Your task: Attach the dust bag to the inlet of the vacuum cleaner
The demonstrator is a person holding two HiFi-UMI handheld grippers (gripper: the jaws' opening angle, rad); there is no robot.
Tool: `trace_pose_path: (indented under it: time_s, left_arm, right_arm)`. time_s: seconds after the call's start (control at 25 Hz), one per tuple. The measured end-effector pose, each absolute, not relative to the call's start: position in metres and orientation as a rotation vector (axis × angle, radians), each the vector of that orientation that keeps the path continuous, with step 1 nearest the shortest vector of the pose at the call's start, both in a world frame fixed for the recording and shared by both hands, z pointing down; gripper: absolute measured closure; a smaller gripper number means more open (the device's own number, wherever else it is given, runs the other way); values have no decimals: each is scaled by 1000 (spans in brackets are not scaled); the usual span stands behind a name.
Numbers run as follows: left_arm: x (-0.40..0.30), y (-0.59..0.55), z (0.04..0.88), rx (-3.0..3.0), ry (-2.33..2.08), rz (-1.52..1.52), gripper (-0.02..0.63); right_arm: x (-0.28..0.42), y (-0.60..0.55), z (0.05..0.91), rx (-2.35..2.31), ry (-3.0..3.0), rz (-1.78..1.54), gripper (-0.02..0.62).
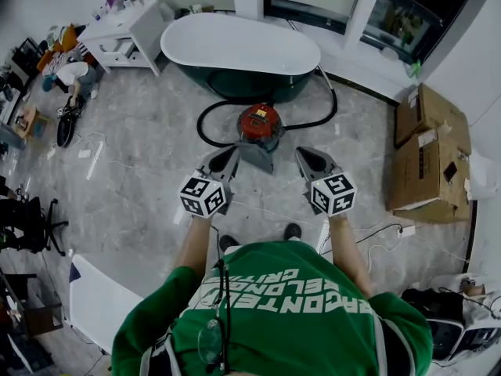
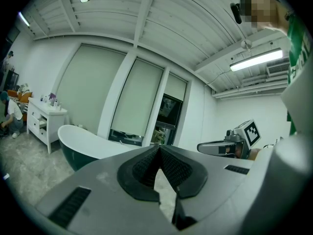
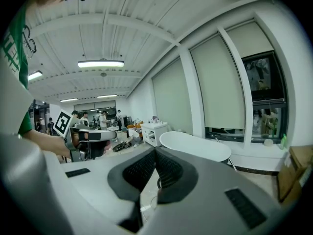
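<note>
The vacuum cleaner, a red drum with a black hose looping round it, stands on the floor in front of a bathtub. A grey flat piece lies against its near side; I cannot tell whether it is the dust bag. My left gripper hovers just left of that piece and my right gripper just right of it, both above the floor. In the left gripper view the left gripper is shut on nothing. The right gripper is likewise shut and empty. Neither gripper view shows the vacuum.
A white and green bathtub stands behind the vacuum. Cardboard boxes are stacked at the right, a white cabinet at the back left. Thin cables cross the floor near my feet. A person crouches at the far left.
</note>
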State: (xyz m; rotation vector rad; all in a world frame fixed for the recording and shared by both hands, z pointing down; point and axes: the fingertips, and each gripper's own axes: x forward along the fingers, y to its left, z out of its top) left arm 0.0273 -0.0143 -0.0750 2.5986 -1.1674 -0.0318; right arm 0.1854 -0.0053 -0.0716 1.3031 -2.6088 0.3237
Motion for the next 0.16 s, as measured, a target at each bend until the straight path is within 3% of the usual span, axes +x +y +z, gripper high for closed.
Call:
trace_pose_path:
  time_s: [0.16]
  left_arm:
    - [28, -11, -72, 2598, -1168, -23, 603]
  right_arm:
    - [188, -2, -69, 1314, -2603, 328, 586]
